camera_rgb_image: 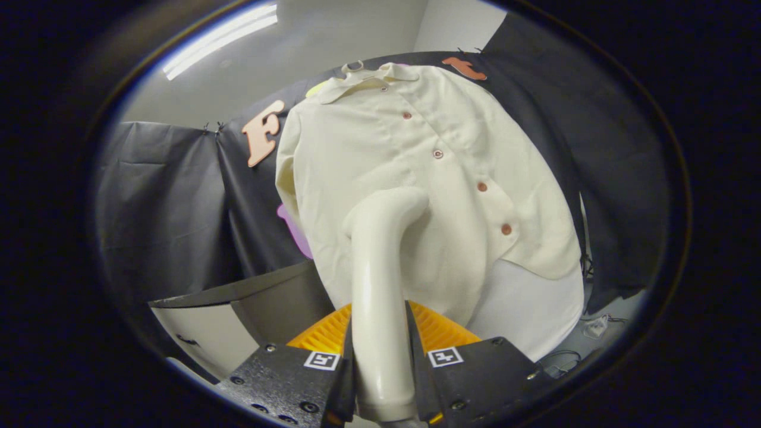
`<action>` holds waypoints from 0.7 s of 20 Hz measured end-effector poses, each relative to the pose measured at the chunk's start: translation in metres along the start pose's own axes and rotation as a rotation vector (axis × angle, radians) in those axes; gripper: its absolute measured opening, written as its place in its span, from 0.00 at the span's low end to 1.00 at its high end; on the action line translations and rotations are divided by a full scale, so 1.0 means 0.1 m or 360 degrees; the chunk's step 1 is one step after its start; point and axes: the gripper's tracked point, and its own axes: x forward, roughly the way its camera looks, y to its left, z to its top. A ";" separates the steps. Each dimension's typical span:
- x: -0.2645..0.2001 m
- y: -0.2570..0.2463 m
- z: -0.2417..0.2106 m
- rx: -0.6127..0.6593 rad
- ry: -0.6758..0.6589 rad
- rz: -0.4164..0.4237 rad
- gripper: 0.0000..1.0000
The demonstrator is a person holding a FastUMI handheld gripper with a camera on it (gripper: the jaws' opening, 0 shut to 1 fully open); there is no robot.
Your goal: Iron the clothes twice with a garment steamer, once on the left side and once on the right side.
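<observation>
Jaws of gripper [380,368] clamped on garment steamer [380,279] handle, one finger each side. Steamer head curves forward beyond jaws, resting on lower left panel of cream button shirt [416,172] hanging far against booth wall. Risk: handle smooth, may twist or slip in grip; head could drag and bunch loose fabric or snag button placket just right.
</observation>
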 end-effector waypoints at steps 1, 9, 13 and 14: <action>-0.01 -0.03 -0.09 0.0011 0.0024 -0.0006 0.39; -0.10 -0.21 -0.66 0.0083 0.0154 -0.0056 0.39; -0.23 -0.30 -0.79 0.0112 0.0194 -0.0091 0.38; -0.27 -0.32 -0.82 0.0105 0.0209 -0.0098 0.38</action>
